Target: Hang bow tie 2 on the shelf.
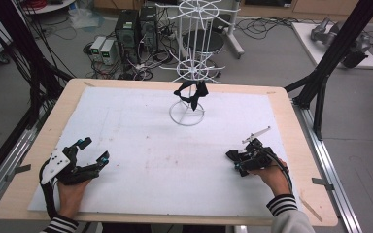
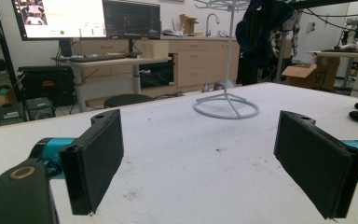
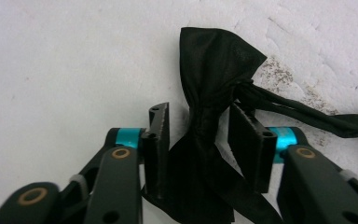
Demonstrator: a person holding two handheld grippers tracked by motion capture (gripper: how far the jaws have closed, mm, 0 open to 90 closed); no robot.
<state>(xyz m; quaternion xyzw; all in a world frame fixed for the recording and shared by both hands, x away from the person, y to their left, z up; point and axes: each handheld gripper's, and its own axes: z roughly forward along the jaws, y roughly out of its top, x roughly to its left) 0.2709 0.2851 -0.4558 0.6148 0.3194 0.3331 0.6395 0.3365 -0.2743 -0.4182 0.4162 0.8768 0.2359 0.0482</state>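
The right gripper (image 3: 199, 140) lies low over the white sheet (image 1: 141, 145) near the table's right edge, its jaws drawn close on both sides of a black bow tie (image 3: 214, 88); whether the pads already press the cloth I cannot tell. The left gripper (image 1: 93, 148) rests at the near left, its jaws spread wide with nothing between them. The bow tie's lower end is cut off between the jaws, and its strap (image 3: 307, 114) runs out to the right. A white wire rack (image 1: 193, 58) with a dark cloth (image 1: 192, 93) stands at the far side. Behind are desks and monitors (image 2: 86, 18).
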